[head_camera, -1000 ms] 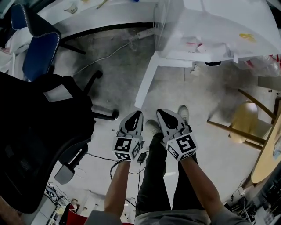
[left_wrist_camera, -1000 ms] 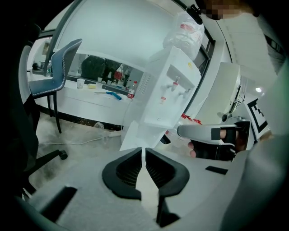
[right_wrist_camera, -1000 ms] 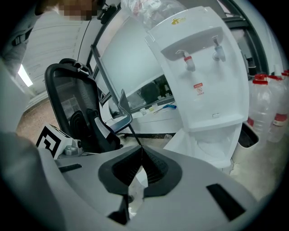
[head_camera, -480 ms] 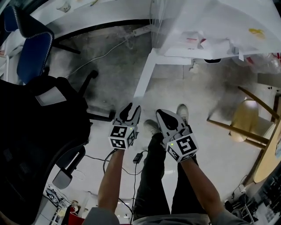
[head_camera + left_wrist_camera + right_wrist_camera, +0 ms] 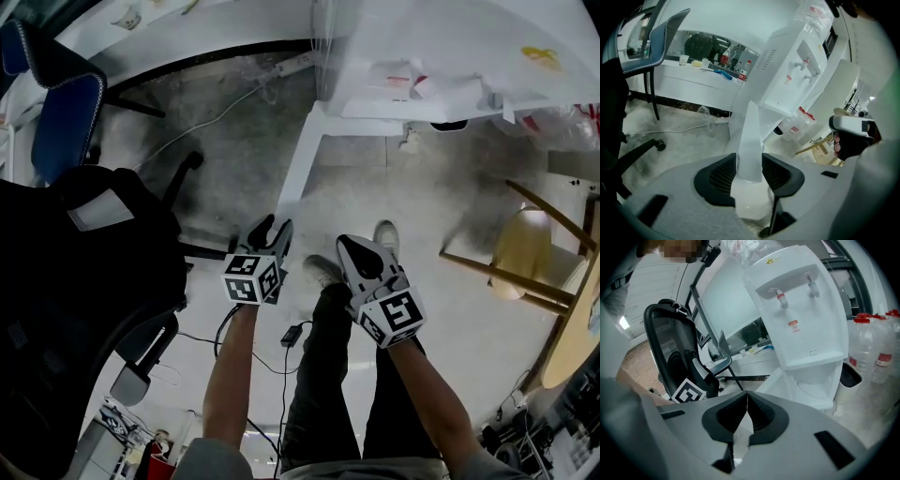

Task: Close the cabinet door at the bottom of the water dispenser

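Note:
The white water dispenser [image 5: 441,47] stands at the top of the head view, with its bottom cabinet door [image 5: 302,164] swung out towards me. My left gripper [image 5: 274,227] sits just short of the door's free end; its jaws have just been opening and stand open. In the left gripper view the door's edge [image 5: 751,136] shows upright in the gap of that gripper [image 5: 749,157], and the pads do not press on it. My right gripper [image 5: 349,242] is shut on nothing, to the right over my shoe. The right gripper view shows the dispenser [image 5: 801,310] and its open compartment [image 5: 818,380].
A black office chair [image 5: 75,281] fills the left, with a blue chair [image 5: 61,112] behind it. A wooden stool [image 5: 525,253] stands at the right. A power strip and cable [image 5: 300,67] lie by the wall. Water bottles [image 5: 872,352] stand beside the dispenser.
The left gripper's jaws went from shut to open, and it moved left and lower, towards the door's free end. The right gripper has hardly moved.

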`<state>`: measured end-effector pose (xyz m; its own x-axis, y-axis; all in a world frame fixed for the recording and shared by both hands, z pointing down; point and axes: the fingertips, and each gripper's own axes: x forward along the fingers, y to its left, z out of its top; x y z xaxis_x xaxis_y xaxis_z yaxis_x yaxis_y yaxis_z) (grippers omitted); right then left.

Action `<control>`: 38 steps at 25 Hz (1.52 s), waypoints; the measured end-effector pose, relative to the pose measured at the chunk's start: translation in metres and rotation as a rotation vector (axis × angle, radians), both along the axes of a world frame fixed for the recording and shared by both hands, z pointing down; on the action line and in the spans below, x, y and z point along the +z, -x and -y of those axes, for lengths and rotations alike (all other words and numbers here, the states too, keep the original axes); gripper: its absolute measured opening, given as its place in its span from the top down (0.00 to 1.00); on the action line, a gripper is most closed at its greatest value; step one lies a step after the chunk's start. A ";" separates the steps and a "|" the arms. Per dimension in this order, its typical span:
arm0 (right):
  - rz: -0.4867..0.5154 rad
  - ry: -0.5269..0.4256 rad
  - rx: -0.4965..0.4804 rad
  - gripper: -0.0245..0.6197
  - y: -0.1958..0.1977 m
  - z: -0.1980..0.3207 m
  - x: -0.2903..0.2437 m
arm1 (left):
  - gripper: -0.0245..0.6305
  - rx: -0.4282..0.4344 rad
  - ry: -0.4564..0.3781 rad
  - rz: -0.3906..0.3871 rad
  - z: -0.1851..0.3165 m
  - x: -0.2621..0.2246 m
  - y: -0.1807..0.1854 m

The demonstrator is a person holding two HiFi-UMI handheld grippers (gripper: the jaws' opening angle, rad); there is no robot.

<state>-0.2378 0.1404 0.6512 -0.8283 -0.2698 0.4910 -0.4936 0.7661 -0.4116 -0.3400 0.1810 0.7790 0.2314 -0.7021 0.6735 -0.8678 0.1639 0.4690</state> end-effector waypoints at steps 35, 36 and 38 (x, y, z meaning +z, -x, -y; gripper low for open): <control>0.015 0.024 0.136 0.95 -0.086 0.040 0.005 | 0.74 0.152 0.050 -0.125 0.032 0.004 -0.118; 0.013 0.024 0.144 0.95 -0.090 0.043 0.005 | 0.74 0.168 0.049 -0.124 0.035 0.004 -0.125; 0.008 0.021 0.157 0.95 -0.100 0.048 0.006 | 0.75 0.201 0.049 -0.118 0.042 0.003 -0.137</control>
<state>-0.1380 0.0923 0.6567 -0.7806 -0.3861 0.4915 -0.6033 0.6709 -0.4311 -0.2029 0.1387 0.7824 0.4421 -0.6012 0.6656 -0.8250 0.0187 0.5649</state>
